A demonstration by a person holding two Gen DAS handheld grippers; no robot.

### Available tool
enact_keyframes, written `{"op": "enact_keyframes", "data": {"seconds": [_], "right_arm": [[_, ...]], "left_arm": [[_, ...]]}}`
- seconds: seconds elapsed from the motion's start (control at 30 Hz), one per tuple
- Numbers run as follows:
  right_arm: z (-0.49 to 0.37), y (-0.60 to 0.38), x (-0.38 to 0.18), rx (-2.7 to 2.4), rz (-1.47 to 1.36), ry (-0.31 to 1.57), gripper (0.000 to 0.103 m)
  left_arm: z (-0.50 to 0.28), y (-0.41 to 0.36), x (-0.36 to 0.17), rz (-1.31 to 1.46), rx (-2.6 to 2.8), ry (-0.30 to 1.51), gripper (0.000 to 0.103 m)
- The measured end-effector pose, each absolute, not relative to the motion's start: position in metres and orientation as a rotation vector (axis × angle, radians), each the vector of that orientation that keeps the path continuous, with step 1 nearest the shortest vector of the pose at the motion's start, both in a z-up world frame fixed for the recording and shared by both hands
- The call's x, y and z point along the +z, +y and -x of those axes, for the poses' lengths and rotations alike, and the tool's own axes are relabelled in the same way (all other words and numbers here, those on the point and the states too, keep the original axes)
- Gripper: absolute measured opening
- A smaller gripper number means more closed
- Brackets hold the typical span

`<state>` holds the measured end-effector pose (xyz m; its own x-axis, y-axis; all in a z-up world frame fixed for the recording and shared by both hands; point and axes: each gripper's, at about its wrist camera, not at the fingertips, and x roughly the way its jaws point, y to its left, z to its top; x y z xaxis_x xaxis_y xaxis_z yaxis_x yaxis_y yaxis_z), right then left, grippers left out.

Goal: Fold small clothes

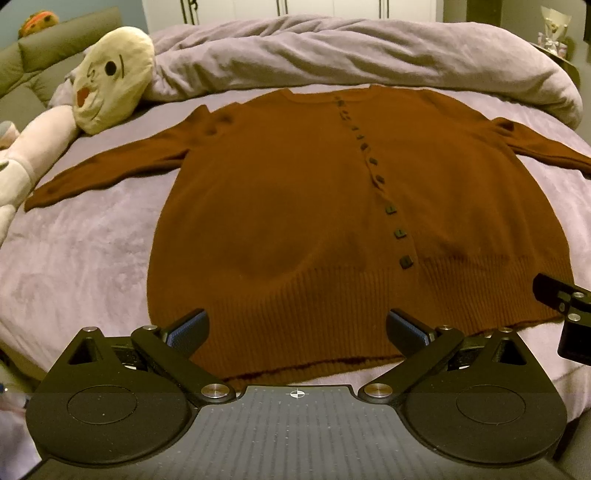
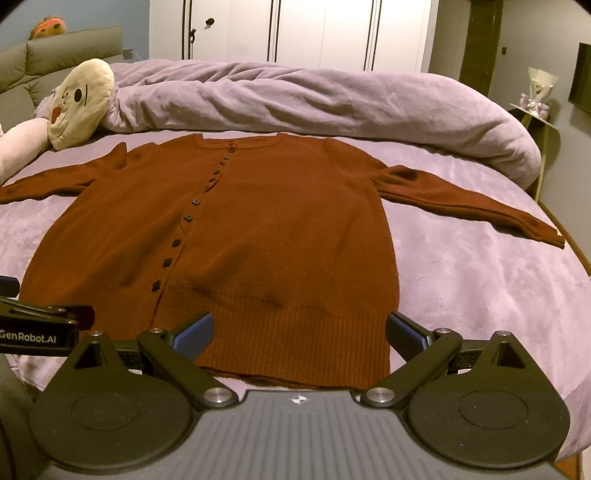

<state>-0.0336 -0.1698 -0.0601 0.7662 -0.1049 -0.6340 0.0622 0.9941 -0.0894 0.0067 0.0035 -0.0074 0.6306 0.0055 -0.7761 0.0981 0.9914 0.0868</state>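
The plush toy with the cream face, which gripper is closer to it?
Left. The plush toy lies at the bed's far left; the left gripper hovers over the cardigan's hem left of the buttons, the right gripper over the hem's right part, farther away.

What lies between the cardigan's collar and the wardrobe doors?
The bunched lilac duvet lies across the bed between the brown cardigan and the white wardrobe doors, clearest in the right wrist view.

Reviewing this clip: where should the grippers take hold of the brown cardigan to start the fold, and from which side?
Probably the ribbed hem corners of the cardigan: it lies flat, buttoned, hem nearest both open grippers. Left gripper takes the left corner, right gripper the right, approaching low from the near edge.
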Motion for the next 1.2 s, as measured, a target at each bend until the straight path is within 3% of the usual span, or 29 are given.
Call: {"op": "enact_keyframes", "data": {"seconds": [1.2], "right_arm": [[0.0295,-0.1693,-0.0663,-0.05,0.08,0.661,0.099]], "left_arm": [[-0.0133,-0.0047,-0.0142,-0.131,-0.053,0.922,0.103]]}}
